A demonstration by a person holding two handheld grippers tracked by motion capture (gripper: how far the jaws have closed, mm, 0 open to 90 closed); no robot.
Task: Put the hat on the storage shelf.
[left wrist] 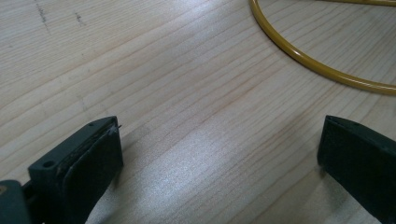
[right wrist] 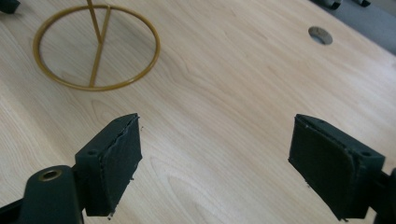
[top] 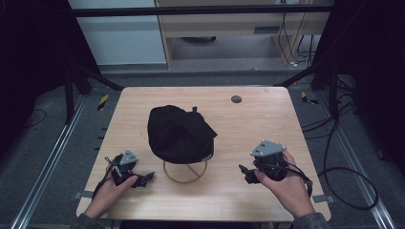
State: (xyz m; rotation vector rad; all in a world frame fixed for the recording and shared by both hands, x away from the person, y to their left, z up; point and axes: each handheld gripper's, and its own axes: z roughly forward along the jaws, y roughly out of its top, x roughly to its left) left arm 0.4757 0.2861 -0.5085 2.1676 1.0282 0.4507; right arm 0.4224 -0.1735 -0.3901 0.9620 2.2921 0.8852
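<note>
Your tabletop (top: 267,138) carries a black cap (top: 179,134) at its middle, perched on a yellow wire stand (top: 185,172) whose ring base lies flat on the near side. The cap's long axis runs near-left to far-right, with what looks like its brim toward the right. Your left gripper (top: 143,180) sits near-left and your right gripper (top: 246,174) near-right, each with fingers wide apart over bare wood, holding nothing.
</note>
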